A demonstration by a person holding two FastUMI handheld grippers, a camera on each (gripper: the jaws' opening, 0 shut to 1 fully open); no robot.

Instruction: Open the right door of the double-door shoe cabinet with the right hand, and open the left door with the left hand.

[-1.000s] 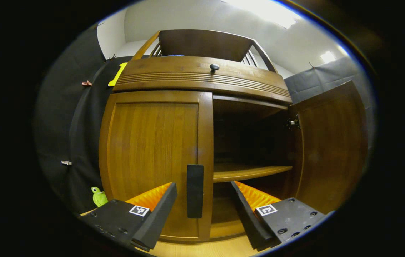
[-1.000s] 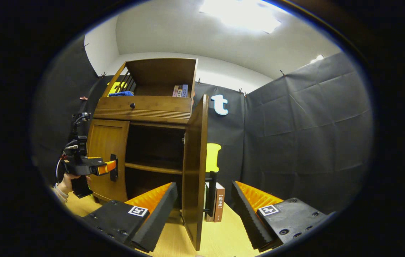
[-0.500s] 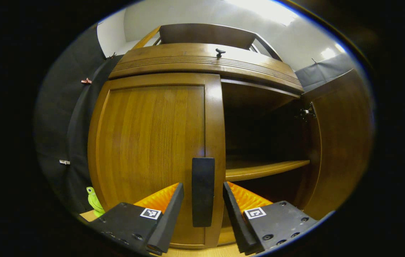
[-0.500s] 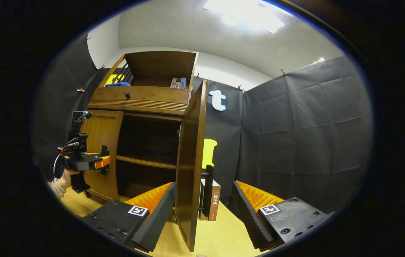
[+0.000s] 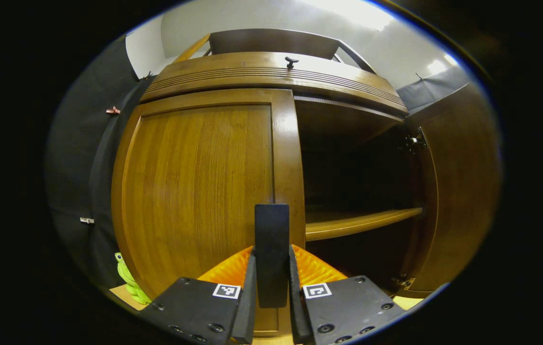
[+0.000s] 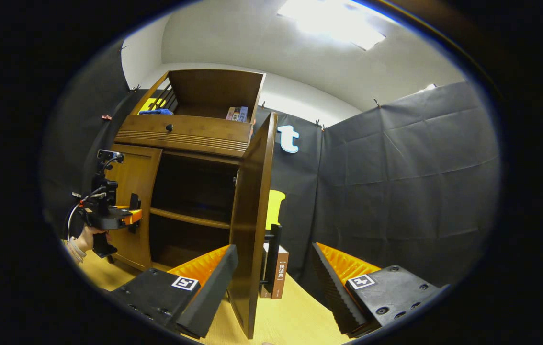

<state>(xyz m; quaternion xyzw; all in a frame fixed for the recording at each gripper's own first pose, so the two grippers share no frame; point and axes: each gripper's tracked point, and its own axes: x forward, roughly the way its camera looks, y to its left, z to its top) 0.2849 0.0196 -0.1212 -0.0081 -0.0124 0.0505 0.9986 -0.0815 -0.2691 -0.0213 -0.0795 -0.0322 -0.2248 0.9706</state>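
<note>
the left door of the shoe cabinet sits flush and closed, and its dark upright handle, at the door's inner edge, stands between the fingers of my left claw. those fingers are drawn in tight against both sides of the handle, gripping it. in the right gripper view my left claw shows at the same handle, low on the cabinet's front, with my hand around its grip.

right of the left door the cabinet stands open: a dark interior crossed by one wooden shelf. the right door is swung well out from the cabinet, its hinge showing near the top of its inner face. in the right gripper view that door stands edge-on, its own dark handle on its outer side.

my right claw is spread wide and holds nothing; the lower edge of the right door stands between its fingers, nearer the left finger, though whether it touches i cannot tell.

above the doors, the cabinet has a drawer front with a small dark knob, and an open top box. a brown book stands on the pale wooden surface just behind the right door. a green toy sits by the cabinet's lower left corner.
</note>
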